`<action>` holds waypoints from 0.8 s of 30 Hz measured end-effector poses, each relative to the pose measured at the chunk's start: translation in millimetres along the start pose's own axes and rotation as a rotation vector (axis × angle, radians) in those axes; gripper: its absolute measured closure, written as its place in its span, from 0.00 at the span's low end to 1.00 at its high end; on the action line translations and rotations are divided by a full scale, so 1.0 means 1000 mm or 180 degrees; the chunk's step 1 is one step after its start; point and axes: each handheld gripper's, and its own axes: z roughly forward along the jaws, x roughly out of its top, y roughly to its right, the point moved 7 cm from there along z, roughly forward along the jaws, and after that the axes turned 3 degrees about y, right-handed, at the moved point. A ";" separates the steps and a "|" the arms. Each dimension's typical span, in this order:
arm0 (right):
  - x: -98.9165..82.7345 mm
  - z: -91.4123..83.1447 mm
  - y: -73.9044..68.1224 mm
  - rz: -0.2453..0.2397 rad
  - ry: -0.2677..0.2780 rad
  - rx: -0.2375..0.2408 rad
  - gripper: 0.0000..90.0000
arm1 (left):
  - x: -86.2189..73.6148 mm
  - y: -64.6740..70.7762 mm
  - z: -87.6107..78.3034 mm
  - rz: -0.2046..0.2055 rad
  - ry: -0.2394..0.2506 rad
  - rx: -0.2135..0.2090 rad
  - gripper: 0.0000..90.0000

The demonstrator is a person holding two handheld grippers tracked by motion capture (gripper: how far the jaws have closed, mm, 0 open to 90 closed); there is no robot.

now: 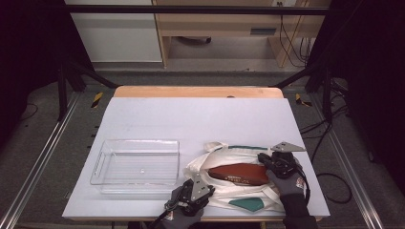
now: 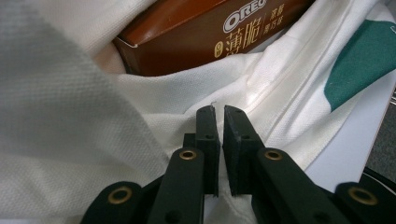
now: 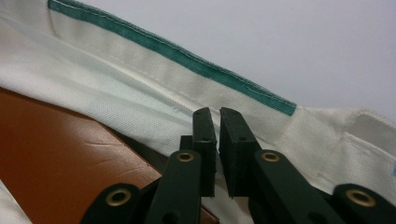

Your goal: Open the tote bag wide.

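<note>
white cloth bag point(image 1: 224, 164) lies on the near right part of the table point(image 1: 191, 119), mouth open, with a brown biscuit box point(image 1: 239, 173) inside. left claw point(image 2: 218, 112) is pressed together, pinching the bag's near-left rim. right claw point(image 3: 215, 114) is nearly closed over the far rim by the green trim point(image 3: 187, 58); i cannot tell if it grips cloth. clear tray point(image 1: 136, 164) sits left.

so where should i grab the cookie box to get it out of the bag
Grip the cookie box across its thin faces at the end showing in the mouth of the white bag, coming from the open side. The box lies flat and part covered by cloth, so that bare end is probably the only free part. The left gripper sits shut on the bag edge; the right gripper is at the far rim.
</note>
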 end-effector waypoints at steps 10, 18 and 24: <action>0.000 -0.055 -0.010 -0.0053 0.0562 0.0087 0.75 | 0.048 -0.009 -0.034 -0.0052 0.0215 0.0007 0.78; -0.025 -0.075 -0.032 -0.0068 0.0512 0.0260 0.74 | 0.084 -0.025 -0.017 0.0112 0.0167 0.0168 0.68; -0.040 -0.073 -0.039 -0.0053 0.0385 0.0316 0.76 | 0.080 -0.032 0.012 0.0112 -0.0039 0.0225 0.65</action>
